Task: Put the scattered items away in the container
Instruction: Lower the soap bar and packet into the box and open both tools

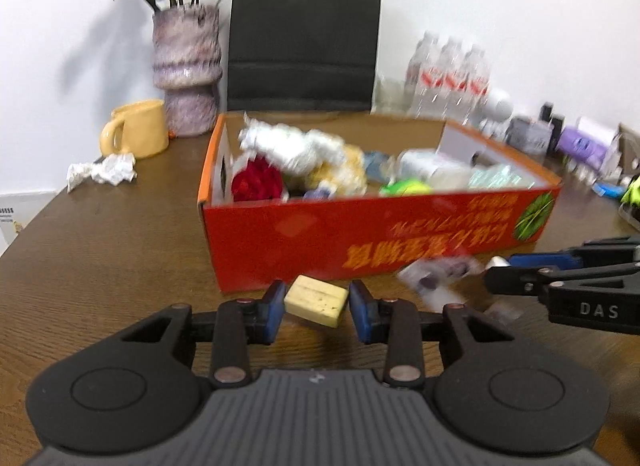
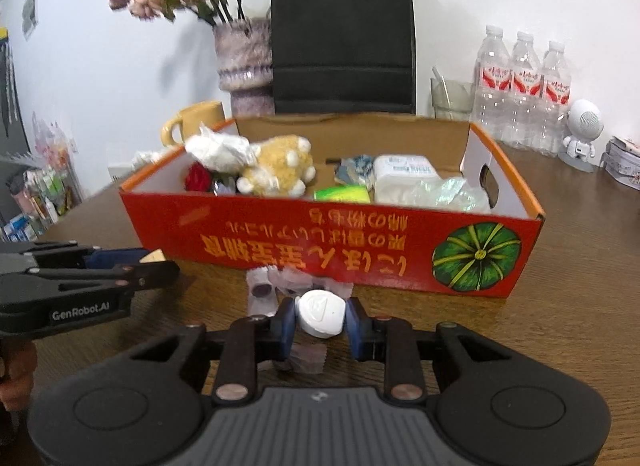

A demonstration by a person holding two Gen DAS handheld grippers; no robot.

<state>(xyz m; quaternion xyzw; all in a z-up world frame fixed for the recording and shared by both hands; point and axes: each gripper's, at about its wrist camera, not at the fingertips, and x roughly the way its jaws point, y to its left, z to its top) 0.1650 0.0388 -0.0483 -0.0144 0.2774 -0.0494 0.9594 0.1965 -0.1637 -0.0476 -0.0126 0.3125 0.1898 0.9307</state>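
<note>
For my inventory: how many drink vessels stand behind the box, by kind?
Clear plastic water bottles with red labels: 3
Yellow ceramic mug: 1
Clear drinking glass: 1
Total: 5

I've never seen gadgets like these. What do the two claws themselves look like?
Both match: matte black plastic bodies with ribbed grey centres, round side discs, copper-coloured rivets, and blue fingertips. The left claw reads "GenRobot.AI" on its side, the right claw "DAS". No cables or sleeves are visible.
</note>
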